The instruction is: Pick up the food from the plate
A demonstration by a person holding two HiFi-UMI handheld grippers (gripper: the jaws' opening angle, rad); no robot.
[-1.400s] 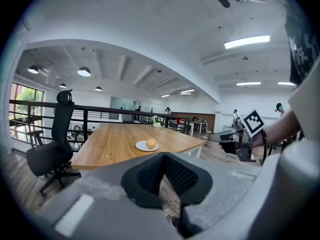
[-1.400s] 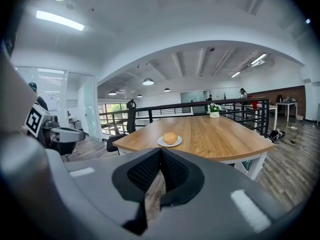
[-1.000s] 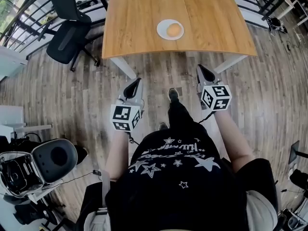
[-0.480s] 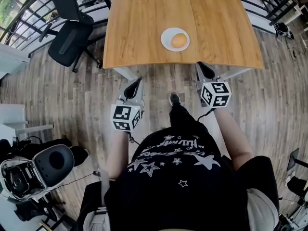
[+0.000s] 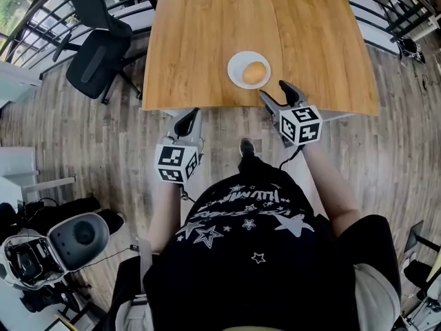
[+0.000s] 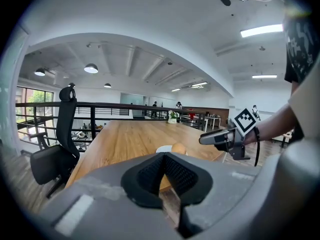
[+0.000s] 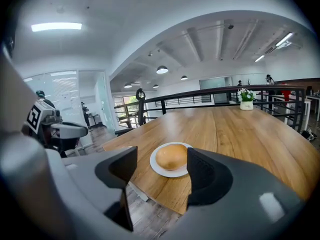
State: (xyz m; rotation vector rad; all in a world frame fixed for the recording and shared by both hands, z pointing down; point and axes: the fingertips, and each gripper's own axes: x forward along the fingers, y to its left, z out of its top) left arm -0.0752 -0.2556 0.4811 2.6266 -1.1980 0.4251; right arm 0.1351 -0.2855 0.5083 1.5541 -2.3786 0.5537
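Note:
A round golden bun (image 5: 254, 72) lies on a small white plate (image 5: 236, 69) near the front edge of a long wooden table (image 5: 207, 33). My right gripper (image 5: 277, 92) hovers at that edge, just short of the plate. Its jaws are opening and nothing is between them. In the right gripper view the bun (image 7: 171, 156) and plate (image 7: 155, 167) lie just ahead of the right gripper (image 7: 162, 157). My left gripper (image 5: 187, 120) stays below the table edge over the floor, shut and empty. The left gripper (image 6: 161, 170) points at the bun (image 6: 178, 148).
A black office chair (image 5: 96, 54) stands left of the table beside a railing (image 5: 41, 12). A white pot with a plant (image 7: 246, 103) sits at the table's far end. A rounded grey machine (image 5: 76, 234) rests on the wooden floor at lower left.
The person has stepped closer to the table. The right gripper has moved forward to the table's front edge and its jaws have parted. The left gripper stayed shut.

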